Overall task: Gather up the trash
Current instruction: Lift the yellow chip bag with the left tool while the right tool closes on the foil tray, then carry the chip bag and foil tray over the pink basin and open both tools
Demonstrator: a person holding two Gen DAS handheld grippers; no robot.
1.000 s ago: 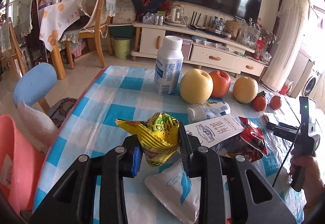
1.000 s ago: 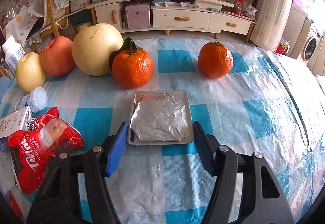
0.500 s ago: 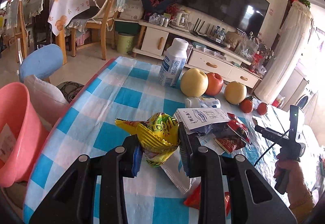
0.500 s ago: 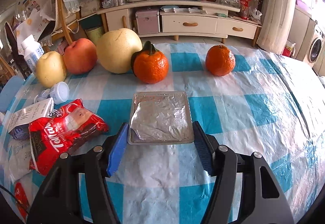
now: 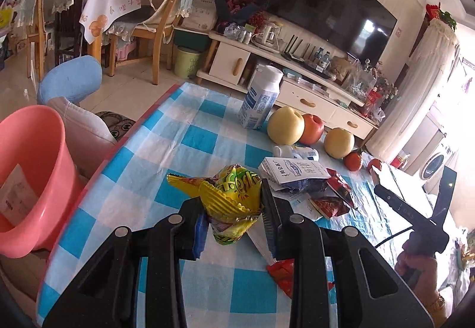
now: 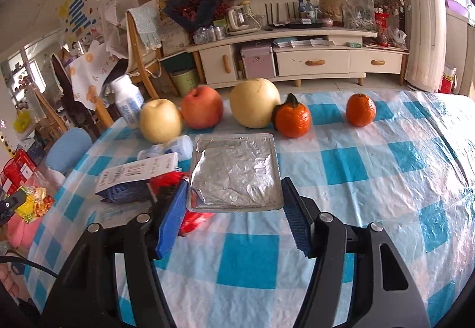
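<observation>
Lying in pink basin point(image 5: 44, 179), white slip point(image 5: 14, 197)

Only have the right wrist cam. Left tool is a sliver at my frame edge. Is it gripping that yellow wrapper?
Observer: Yes. Left tool is shut on the yellow wrapper, which sits crumpled between its pads.
Operator: Where's the bin?
Observer: The pink bin stands just off the table edge, on that tool's left. There's paper inside.
Operator: Any trash I'm missing?
Observer: A red wrapper lies on the table, partly under the left tool.
</observation>
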